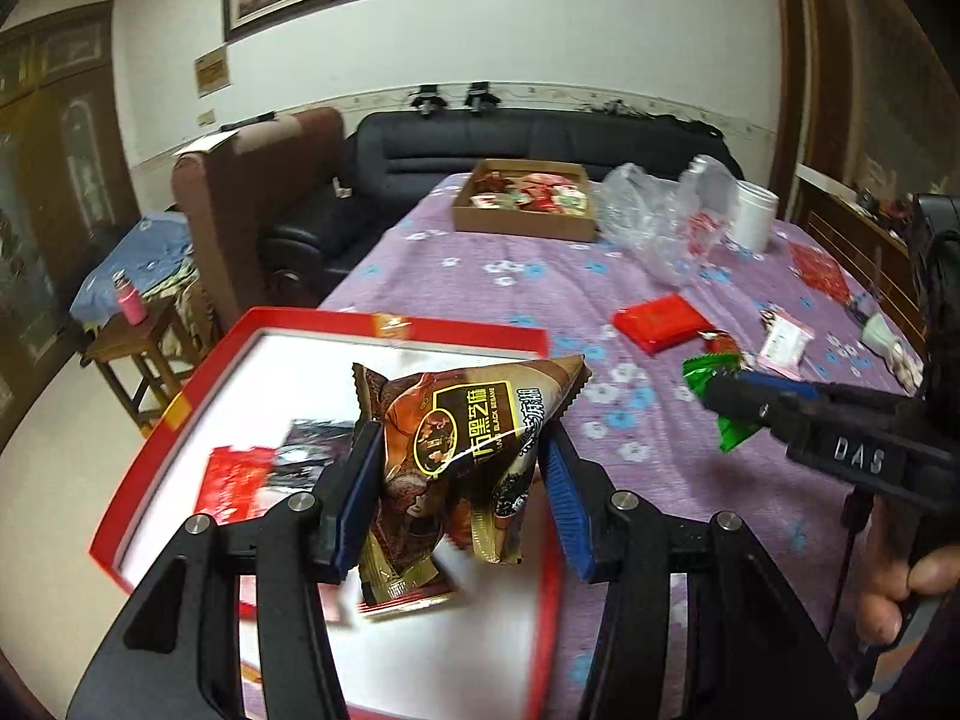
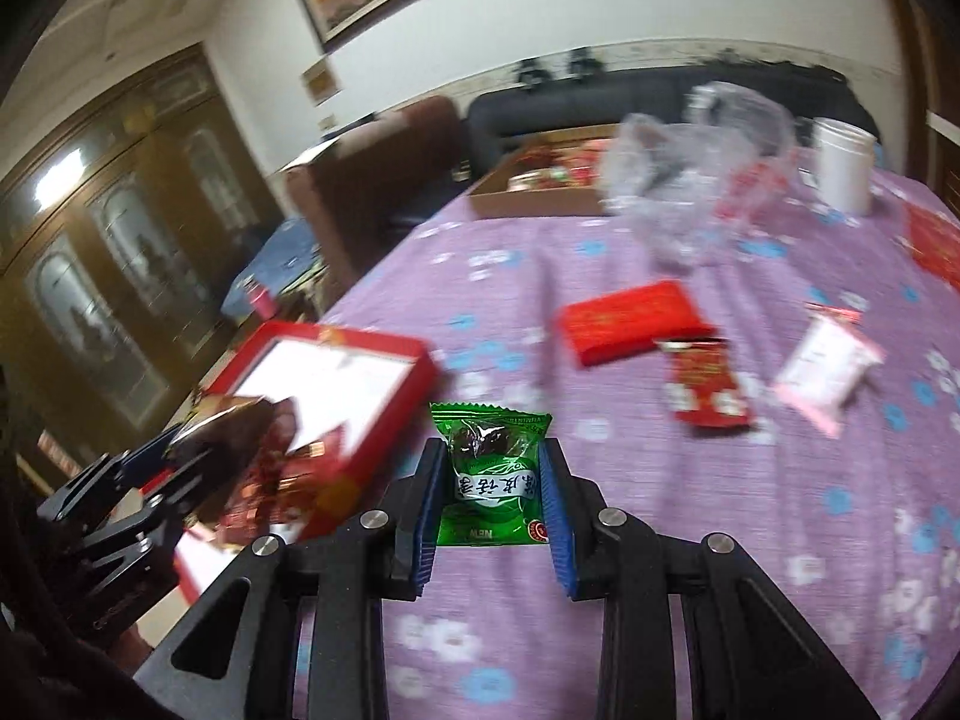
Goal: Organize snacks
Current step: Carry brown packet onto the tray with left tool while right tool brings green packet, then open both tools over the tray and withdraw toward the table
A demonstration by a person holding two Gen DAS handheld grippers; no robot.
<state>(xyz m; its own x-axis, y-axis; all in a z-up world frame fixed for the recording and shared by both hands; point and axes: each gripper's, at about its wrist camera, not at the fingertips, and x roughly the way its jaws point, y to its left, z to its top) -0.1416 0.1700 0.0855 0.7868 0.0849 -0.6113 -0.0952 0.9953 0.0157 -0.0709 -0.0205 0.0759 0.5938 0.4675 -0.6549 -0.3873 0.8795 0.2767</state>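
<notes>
Brown sesame packet [image 1: 462, 450] and green candy [image 2: 492, 480], one per gripper
My left gripper [image 1: 462, 468] clamps brown over the red tray [image 1: 336, 324]; my right gripper [image 2: 492, 498] pinches green above the bench [image 2: 720, 540]

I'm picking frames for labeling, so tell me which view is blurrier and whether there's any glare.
Right wrist view: motion blur smears the red box and tablecloth; the green packet in the right gripper stays sharp. Left wrist view: crisper, with glare on the brown packet in the left gripper. Both bend at the edges.
</notes>
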